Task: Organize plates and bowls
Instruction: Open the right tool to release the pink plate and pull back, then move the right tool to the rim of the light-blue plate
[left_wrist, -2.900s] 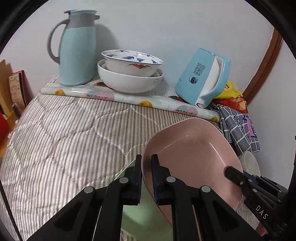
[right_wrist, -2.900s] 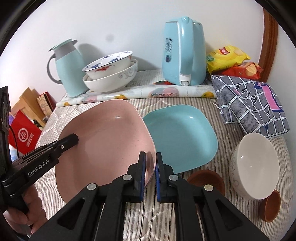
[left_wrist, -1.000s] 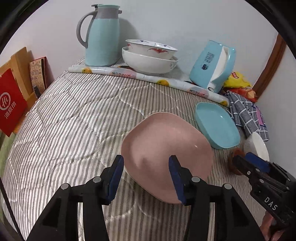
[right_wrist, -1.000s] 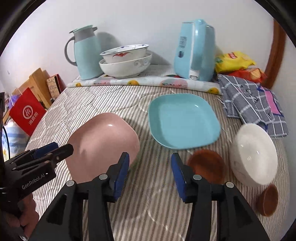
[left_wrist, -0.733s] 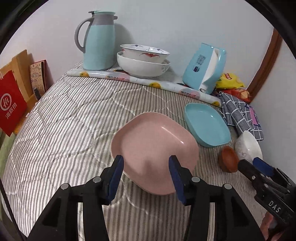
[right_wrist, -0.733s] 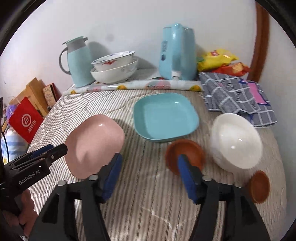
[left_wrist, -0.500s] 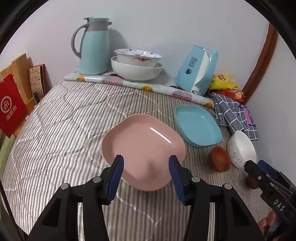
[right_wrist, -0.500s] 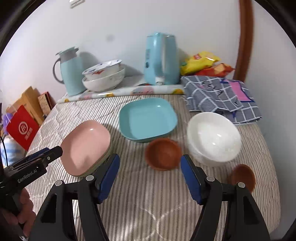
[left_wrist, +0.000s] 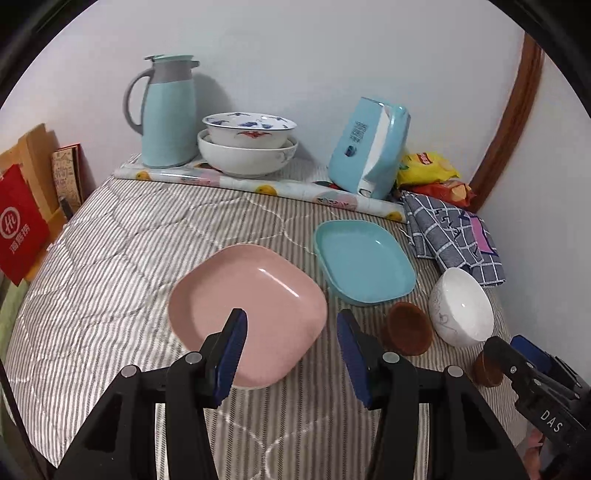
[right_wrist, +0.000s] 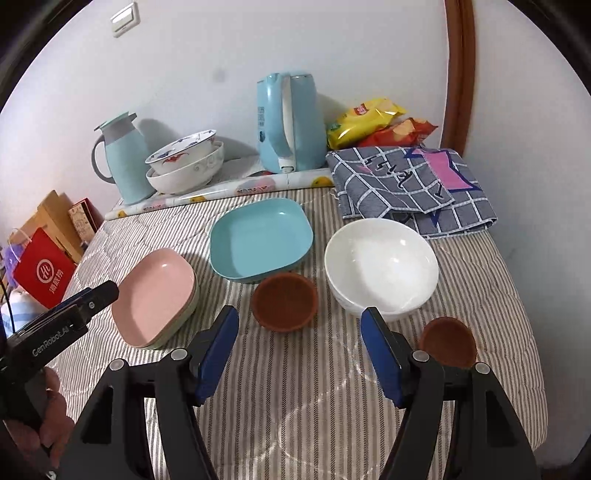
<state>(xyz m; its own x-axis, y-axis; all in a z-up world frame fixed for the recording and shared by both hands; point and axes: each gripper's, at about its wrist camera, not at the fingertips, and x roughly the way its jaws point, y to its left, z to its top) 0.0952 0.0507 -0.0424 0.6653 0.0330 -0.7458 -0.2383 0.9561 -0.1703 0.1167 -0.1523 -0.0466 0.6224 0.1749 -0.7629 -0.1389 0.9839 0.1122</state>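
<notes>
Partly hidden green plate (right_wrist: 183, 317), under pink plate (right_wrist: 155, 295)

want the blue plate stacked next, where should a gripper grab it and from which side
Probably the raised rim of the blue plate at its near edge, approached from the camera side with one finger inside the rim and one outside. It lies flat and upright on the striped cover, far too wide to span. The larger brown bowl crowds the near-right corner, so the near-left looks freer.

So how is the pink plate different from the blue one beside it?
The pink plate sits stacked on a pale green dish, while the blue plate lies alone on the striped cover. The pink plate is nearer the left side, the blue plate nearer the kettle. Both are rounded squares, lying face up.
</notes>
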